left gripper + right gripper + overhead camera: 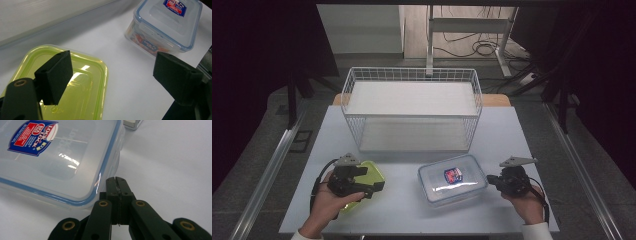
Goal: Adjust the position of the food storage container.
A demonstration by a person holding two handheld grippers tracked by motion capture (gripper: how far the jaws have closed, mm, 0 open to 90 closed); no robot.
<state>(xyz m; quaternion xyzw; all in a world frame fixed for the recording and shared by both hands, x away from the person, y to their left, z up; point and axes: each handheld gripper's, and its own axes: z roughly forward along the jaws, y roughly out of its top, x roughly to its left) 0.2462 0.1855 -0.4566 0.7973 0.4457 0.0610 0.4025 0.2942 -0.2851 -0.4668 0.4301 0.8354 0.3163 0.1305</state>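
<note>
The left gripper (374,181) hovers open over the green lid (82,82); the closed right gripper (490,181) seems almost touching the clear box (452,179), at its right.

left gripper (377,186): black, grey plate | right gripper (490,181): black, cable | sleeves: apparently white

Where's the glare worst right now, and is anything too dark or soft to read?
High view: room edges dark, white streak on the clear box lid. Left gripper view: bright glint on the green lid; the near pads look soft. Right gripper view: small glints on the box lid, label readable, shut right claw sharp.
</note>
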